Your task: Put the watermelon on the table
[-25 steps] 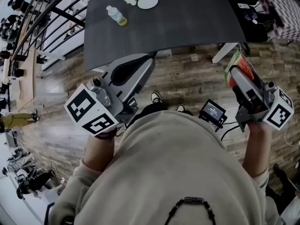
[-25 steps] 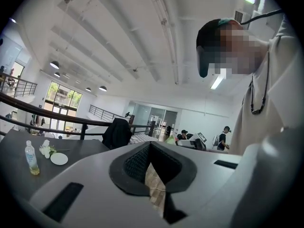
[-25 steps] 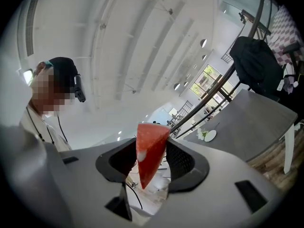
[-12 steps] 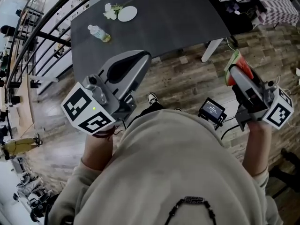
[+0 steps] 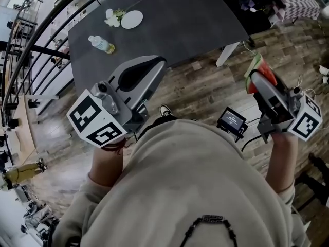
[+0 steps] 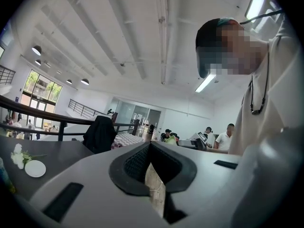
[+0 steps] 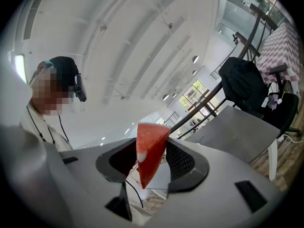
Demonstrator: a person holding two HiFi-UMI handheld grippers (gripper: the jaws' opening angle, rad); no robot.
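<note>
Swung round since a second ago, your view now sets the dark table (image 5: pixel 169 24) further left in the head view and more slanted. The bottle (image 5: pixel 101 44) has slid down and left across the picture. The white plate (image 5: pixel 132 19) and the flowers (image 5: pixel 112 17) touching its edge have gone the same way, and the table's white leg (image 5: pixel 226 54) has drifted left too. Both of your grippers sit at almost the same spots in the picture as before.

Your right gripper (image 7: pixel 153 144) is clamped on the watermelon slice (image 7: pixel 149 156), as it was a second ago. The wedge stands between the dark pads with its red flesh facing the camera and its point downward. In the head view the slice hangs over the wooden floor (image 5: pixel 205 86), to the right of the leg. It is off the table and not touching it.

Your left gripper (image 6: pixel 150 144) has its jaws together with nothing between them. It points level toward the table, its tip at the near edge in the head view.
</note>
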